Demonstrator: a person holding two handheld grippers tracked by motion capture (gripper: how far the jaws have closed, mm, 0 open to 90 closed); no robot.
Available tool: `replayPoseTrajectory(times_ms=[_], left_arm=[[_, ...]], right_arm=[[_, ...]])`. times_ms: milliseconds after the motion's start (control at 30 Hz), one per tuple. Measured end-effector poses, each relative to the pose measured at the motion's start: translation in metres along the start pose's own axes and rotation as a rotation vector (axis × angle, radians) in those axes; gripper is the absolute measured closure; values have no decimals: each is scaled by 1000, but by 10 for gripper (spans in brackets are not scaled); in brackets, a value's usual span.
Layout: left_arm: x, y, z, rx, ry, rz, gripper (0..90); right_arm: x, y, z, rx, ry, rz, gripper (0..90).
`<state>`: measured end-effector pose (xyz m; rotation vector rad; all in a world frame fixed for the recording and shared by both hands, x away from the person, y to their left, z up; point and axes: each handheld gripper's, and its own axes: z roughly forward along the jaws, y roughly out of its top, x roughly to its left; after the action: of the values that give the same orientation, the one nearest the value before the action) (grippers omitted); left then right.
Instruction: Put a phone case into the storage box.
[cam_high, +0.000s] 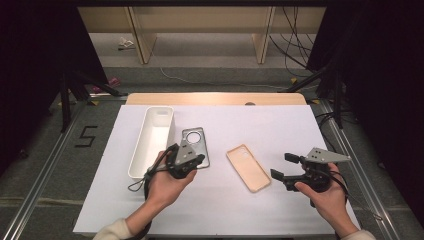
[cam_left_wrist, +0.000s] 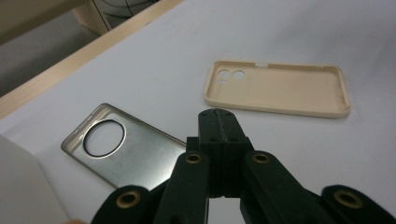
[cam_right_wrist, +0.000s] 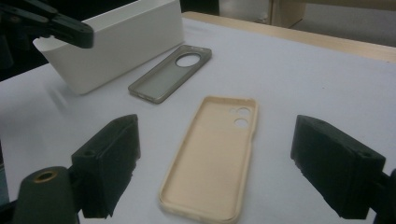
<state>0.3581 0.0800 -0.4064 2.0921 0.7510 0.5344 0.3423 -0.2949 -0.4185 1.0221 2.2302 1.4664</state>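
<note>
As the beige case (cam_right_wrist: 212, 161) lay flat on the surface, long axis running away between my right gripper (cam_right_wrist: 229, 161)'s wide-open, empty fingers, my left gripper (cam_left_wrist: 218, 122) hung closed, empty, farther off.

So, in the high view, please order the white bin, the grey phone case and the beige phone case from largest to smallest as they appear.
1. white bin, clearly the largest.
2. grey phone case and beige phone case: they look about alike, and the left gripper covers part of the grey one, so I do not rank them.
</note>
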Motion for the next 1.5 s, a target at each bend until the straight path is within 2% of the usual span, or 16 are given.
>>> replayPoseTrajectory(times_ms=[167,200,233,367,500,600,833,967,1500], left_arm=[[1,13,39,100,0,-39,895],[2,14,55,138,4,-57,895],[2,14,55,138,4,-57,895],[3,15,80,202,16,-82,895],[5,11,99,265,29,-62,895],[5,7,108,290,27,-75,895],[9,-1,114,332,18,-84,895],[11,-5,113,336,-2,-109,895],[14,-11,103,380,-5,-102,895]], right_arm=[[2,0,0,3,4,-9,167],[2,0,0,3,3,-9,167],[1,0,0,4,3,-8,167],[1,0,0,5,3,-5,167],[1,0,0,5,7,-5,167],[1,0,0,6,8,-7,167],[1,0,0,7,7,-7,167],[1,0,1,9,5,-8,167],[1,-1,1,16,5,-4,167]])
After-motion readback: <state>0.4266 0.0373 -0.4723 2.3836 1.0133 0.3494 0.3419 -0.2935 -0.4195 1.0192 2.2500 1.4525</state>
